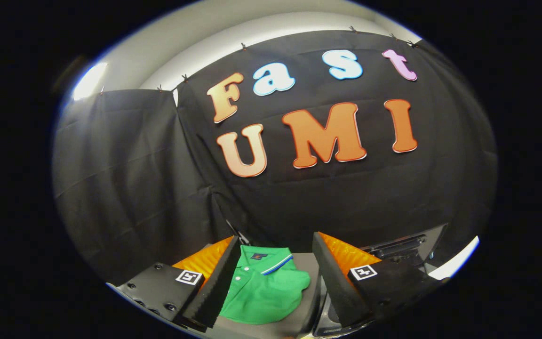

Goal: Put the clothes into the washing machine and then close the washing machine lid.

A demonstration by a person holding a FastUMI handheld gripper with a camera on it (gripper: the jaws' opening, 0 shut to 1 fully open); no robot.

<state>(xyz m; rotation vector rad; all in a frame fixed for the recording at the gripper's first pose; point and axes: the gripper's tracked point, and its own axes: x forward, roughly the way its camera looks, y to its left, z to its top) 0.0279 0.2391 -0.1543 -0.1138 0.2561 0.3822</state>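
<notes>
Gripper [273, 263] fingers spread wide apart, nothing between the pads in contact. Green polo shirt [264, 292] lies folded on a grey surface [306, 301], seen in the gap between the fingers, collar end away from the camera; its left edge runs under or just beside the left finger [219, 287], contact cannot be told. Right finger [334, 282] stands apart from the shirt, with a strip of bare grey surface between. Beyond the right finger, a dark glossy body [407, 247] with a raised edge, likely the washing machine; its lid state cannot be made out. Black booth cloth [125, 188] hangs close behind the surface. Near edge of shirt is cut off by the fingers' bases.
</notes>
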